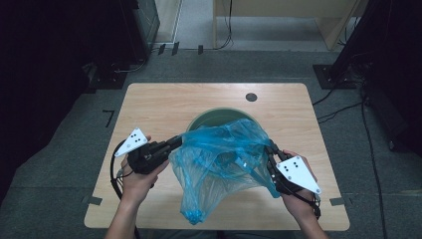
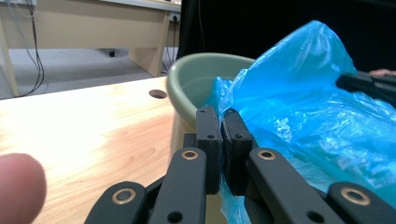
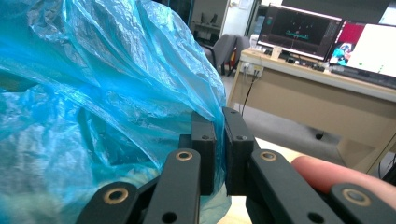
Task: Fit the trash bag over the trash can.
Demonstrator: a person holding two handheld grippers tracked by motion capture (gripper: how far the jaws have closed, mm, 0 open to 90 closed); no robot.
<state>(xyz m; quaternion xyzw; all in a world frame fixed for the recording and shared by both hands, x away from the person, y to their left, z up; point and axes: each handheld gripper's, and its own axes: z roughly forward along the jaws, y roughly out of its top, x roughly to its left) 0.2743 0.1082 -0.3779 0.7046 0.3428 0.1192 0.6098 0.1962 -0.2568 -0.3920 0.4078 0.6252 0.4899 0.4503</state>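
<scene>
Two grippers hold one thin blue plastic bag between them, over a green bin that stands near the middle of the table. The left gripper is pinched shut on the bag's left edge; in the left gripper view its jaws have film caught between them. The right gripper is likewise clamped on the right edge. The bag is spread partly across the bin's mouth, and its tail hangs down toward the near edge of the table.

The likeliest trouble is the film itself: each jaw seems to hold only a thin fold, so pulling the hands apart could slip it free or tear it. The bin looks light; dragging the bag over its rim could tip or shove it. The dangling tail may snag at the table edge.
</scene>
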